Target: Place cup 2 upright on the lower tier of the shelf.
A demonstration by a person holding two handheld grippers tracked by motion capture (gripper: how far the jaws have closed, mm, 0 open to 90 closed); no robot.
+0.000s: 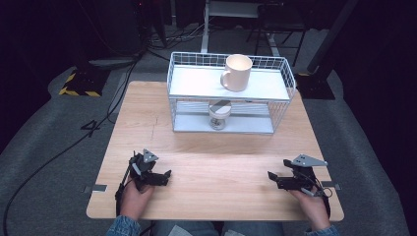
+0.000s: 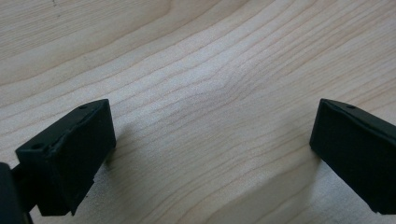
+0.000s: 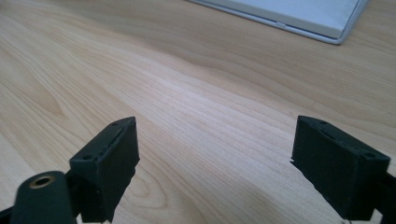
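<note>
A cream mug (image 1: 237, 72) stands on the top shelf of a white wire rack (image 1: 231, 93) at the table's far side. Under it, on the lower shelf, sits a small jar (image 1: 219, 114) with a grey and white lid. My left gripper (image 1: 165, 176) rests low over the wooden table (image 1: 206, 167) near the front left, open, with bare wood between its jaws (image 2: 212, 140). My right gripper (image 1: 272, 177) lies near the front right, also open, nothing between its fingers (image 3: 215, 154). A corner of the rack's base (image 3: 299, 14) shows in the right gripper view.
The floor around the table is grey carpet with cables (image 1: 54, 157) at the left. A yellow-and-black striped base (image 1: 78, 83) stands at the far left, and dark stands and chair legs (image 1: 275, 29) are behind the rack. Metal brackets (image 1: 96, 188) sit at the table's front edges.
</note>
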